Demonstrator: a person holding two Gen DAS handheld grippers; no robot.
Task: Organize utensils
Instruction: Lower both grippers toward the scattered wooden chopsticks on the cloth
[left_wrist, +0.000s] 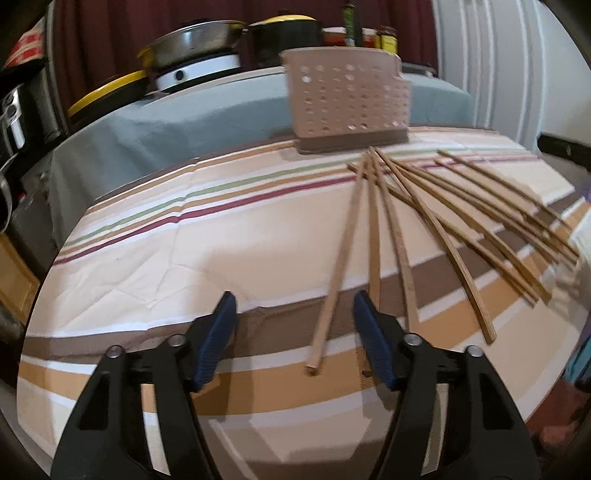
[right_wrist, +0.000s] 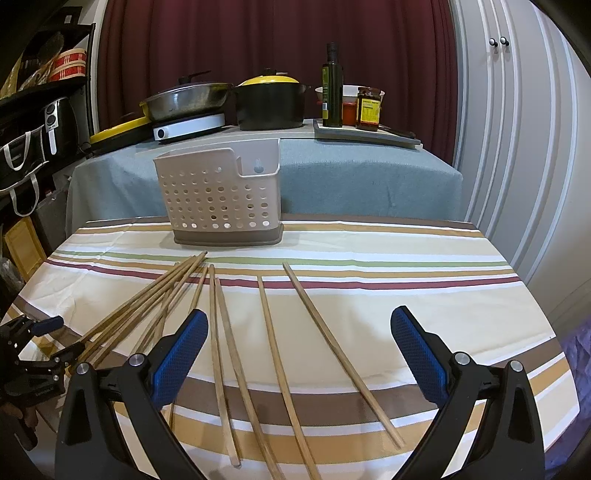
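Several wooden chopsticks (left_wrist: 439, 206) (right_wrist: 236, 350) lie fanned out on the striped tablecloth (left_wrist: 147, 258) (right_wrist: 406, 310). Their far tips point toward a beige perforated utensil holder (left_wrist: 347, 99) (right_wrist: 218, 195) that stands upright at the cloth's far edge. My left gripper (left_wrist: 294, 306) is open just above the cloth. One chopstick (left_wrist: 338, 266) runs between its blue pads without touching them. My right gripper (right_wrist: 299, 317) is wide open over the right-hand chopsticks and holds nothing. In the right wrist view the left gripper (right_wrist: 61, 338) shows at the far left edge.
Behind the holder, a grey-covered table (right_wrist: 369, 177) carries a pan on a white cooker (right_wrist: 188, 125), a black pot with a yellow lid (right_wrist: 271, 103), a dark bottle (right_wrist: 331, 85) and jars (right_wrist: 368, 109). Shelving (right_wrist: 37, 122) stands left, white cupboard doors (right_wrist: 517, 147) right.
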